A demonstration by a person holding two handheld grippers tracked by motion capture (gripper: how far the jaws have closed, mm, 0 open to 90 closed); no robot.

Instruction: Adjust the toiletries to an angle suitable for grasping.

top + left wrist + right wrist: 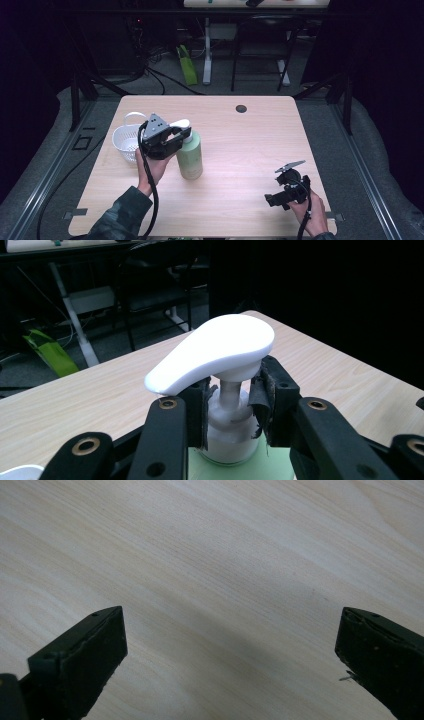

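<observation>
Bottle, green with white pump, stands upright on counter, beside white basket. Left hand-held gripper pinches bottle neck under pump. Right hand-held gripper spread wide over bare counter, well apart from bottle.

**Left gripper clamped, right gripper spread**

At left of centre in the high view, the left gripper is raised by the left hand, its jaws closed against a pump bottle's neck. At lower right, the right gripper sits low in the right hand, jaws wide apart.
</observation>
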